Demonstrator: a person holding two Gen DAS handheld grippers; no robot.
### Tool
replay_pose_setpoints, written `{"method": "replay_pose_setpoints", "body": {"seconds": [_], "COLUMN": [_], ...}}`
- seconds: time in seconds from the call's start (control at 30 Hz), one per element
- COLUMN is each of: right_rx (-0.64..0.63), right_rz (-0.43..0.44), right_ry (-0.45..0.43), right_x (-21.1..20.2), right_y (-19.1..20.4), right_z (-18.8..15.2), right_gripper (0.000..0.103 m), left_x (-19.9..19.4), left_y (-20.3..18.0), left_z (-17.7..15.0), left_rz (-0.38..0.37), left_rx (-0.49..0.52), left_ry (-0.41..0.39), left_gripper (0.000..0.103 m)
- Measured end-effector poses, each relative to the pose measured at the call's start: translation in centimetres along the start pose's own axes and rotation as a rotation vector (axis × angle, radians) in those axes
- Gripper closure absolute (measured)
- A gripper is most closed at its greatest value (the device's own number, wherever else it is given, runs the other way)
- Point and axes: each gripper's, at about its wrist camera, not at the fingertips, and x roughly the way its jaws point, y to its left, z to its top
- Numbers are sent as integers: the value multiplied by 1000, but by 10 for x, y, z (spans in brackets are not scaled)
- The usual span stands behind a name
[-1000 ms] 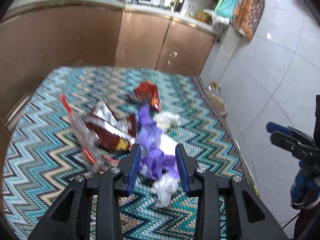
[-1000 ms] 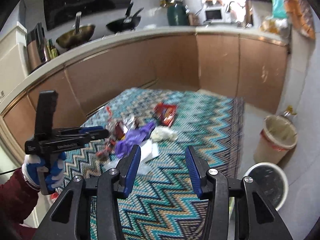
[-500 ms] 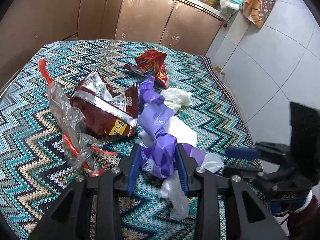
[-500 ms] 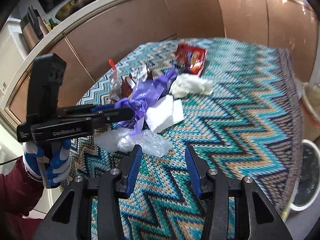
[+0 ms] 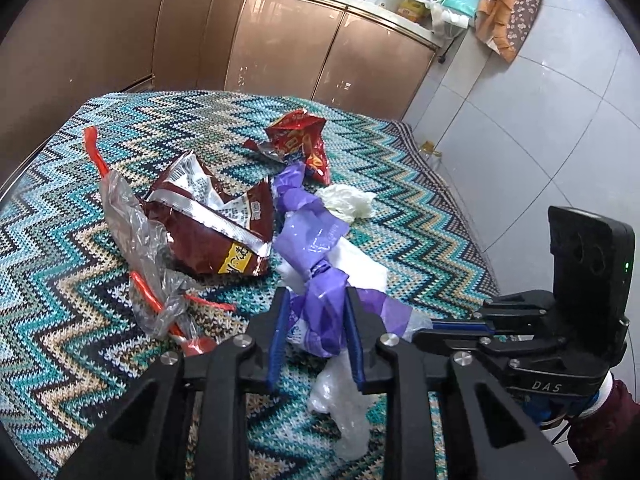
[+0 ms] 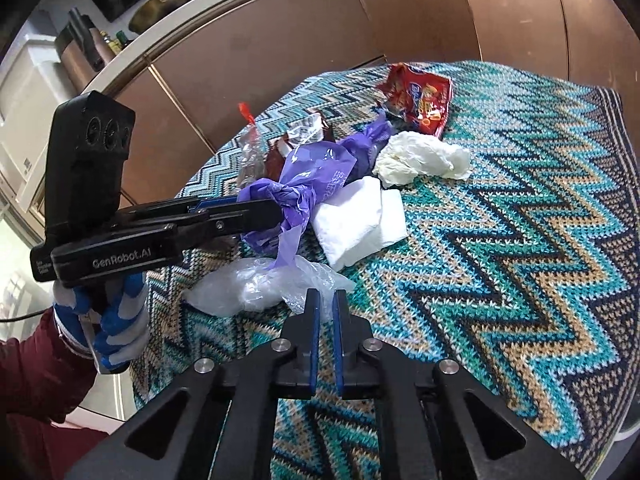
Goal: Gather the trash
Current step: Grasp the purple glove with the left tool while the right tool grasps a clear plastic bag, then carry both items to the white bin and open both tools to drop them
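As the left tongs [image 5: 316, 322] clenched the crumpled purple plastic bag [image 5: 320, 312] at lower centre on the zigzag-knit bench [image 6: 520, 240], right tongs [image 6: 324, 312] nearly closed on clear film [image 6: 256, 284]; lifting slowly would've avoided dragging neighbours.

Both grippers: black plastic frames, blue finger pads, silver screws at pivots. Left gripper [image 5: 315, 328]: white "GenRobot.AI" lettering on side, black camera block w/ round lenses. Right gripper [image 6: 324, 312]: "DAS" marking, green LED on block. Hands: blue-white striped gloves, maroon sleeves.
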Motion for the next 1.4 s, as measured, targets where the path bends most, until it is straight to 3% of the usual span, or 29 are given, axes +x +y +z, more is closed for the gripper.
{"method": "replay_pose_setpoints", "body": {"seconds": [0.37,0.87,1.1,1.4], "right_rx": [-32,-45,-1,139], "right_rz": [-57,-145,-201,-376], "right_ry": [-35,-200,-277,-378], "right_x": [-45,-131,-165,-218], "right_y": [19,49,36,-25], "right_z": [-21,-46,-57,-71], "right_gripper": [98,99,99,99], "left_x": [-38,-109,-103,-45], "left_y": [-14,-50,-83,-152], "left_z": [-17,-20,-7,21], "left_rz": [-22,-17,-47,-119], "left_rx": [17,73,132,250], "left_ry": [-32,-162,-154,-80], "left_gripper": [78,80,80,80]}}
